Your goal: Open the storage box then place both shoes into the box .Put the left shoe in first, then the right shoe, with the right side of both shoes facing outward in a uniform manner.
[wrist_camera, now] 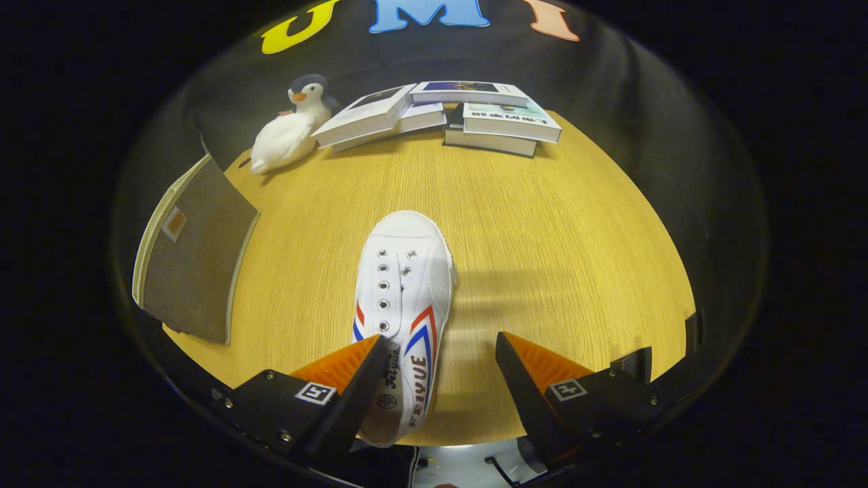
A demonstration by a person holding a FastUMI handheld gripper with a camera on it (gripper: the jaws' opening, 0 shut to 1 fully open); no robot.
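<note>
Yellow worktop (542, 224) holds one white shoe (405, 285), lying lengthwise, toe pointing away. Its heel sits between the tongs (434, 359), close against one finger. Tongs are spread wide, grasping nothing.

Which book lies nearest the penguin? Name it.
The book leaning at the left end of the pile, its corner almost at the penguin; the others lie farther right. The open gripper is far from them, at the shoe.

On the table (542, 224), a shoe (405, 285) lies at my twelve o'clock, heel between my parted fingers (339, 366). The box (193, 264) sits at ten, penguin (288, 129) at eleven. Books (441, 115) lie beyond at twelve.
</note>
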